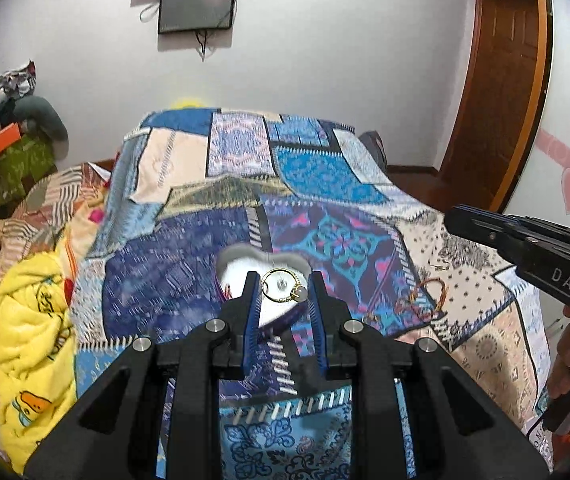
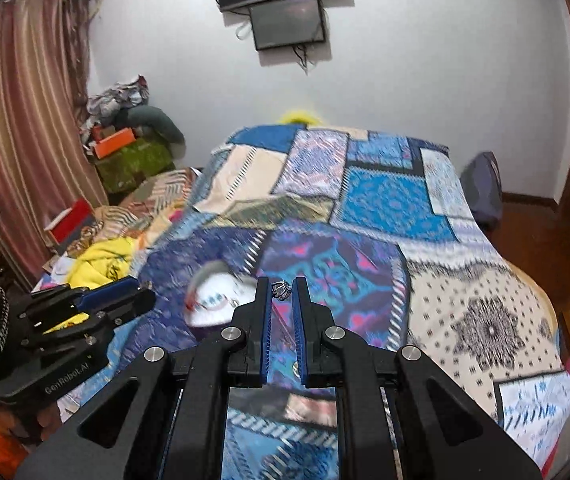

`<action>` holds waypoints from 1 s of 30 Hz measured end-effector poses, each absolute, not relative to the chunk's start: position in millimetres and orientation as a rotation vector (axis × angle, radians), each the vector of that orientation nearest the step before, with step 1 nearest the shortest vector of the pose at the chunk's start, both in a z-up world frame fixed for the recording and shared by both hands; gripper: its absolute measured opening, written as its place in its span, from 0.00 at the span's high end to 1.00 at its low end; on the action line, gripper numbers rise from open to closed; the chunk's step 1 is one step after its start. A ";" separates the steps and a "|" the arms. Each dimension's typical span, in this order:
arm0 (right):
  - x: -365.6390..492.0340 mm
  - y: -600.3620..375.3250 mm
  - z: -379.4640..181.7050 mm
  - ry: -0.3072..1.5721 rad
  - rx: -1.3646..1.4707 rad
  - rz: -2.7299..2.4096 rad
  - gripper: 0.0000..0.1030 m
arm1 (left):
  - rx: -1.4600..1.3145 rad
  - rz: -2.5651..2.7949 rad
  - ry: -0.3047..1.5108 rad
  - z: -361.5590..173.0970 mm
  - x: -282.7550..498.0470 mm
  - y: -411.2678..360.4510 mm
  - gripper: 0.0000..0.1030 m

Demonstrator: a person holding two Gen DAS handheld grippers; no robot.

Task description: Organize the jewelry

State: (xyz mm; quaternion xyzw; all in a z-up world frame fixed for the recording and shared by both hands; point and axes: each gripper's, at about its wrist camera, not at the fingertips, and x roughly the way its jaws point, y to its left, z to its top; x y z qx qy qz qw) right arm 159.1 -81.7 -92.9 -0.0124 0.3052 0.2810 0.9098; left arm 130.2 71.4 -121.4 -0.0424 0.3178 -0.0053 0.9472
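Observation:
My left gripper (image 1: 283,286) is shut on a gold ring with a pale stone (image 1: 283,288), held between its fingertips just above a white heart-shaped jewelry box (image 1: 241,266) that lies open on the patchwork bedspread. My right gripper (image 2: 282,290) is shut on a small silver ring (image 2: 281,291) and hangs to the right of the same box (image 2: 215,300). A red and gold bracelet (image 1: 425,296) lies on the bedspread to the right of the box. The right gripper also shows in the left wrist view (image 1: 457,220), and the left gripper in the right wrist view (image 2: 125,292).
The bed (image 2: 465,280) is covered by a blue patchwork spread. A yellow blanket (image 1: 29,320) and heaped bedding lie at its left side. Boxes and clothes (image 1: 9,128) are piled by the curtain. A wooden door (image 1: 505,80) stands at the right.

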 end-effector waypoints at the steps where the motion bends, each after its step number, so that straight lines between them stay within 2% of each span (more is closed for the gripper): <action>1: 159.6 -79.3 -91.1 0.622 -0.025 0.587 0.91 | -0.086 -0.009 0.638 -118.1 130.8 72.8 0.78; 16: 182.9 -38.8 -91.1 0.601 -0.020 0.694 0.91 | -0.098 0.027 0.591 -108.7 158.3 103.3 0.78; 30: 211.6 -3.2 -140.4 0.738 -0.072 0.766 0.91 | -0.113 -0.006 0.733 -161.9 205.6 120.7 0.78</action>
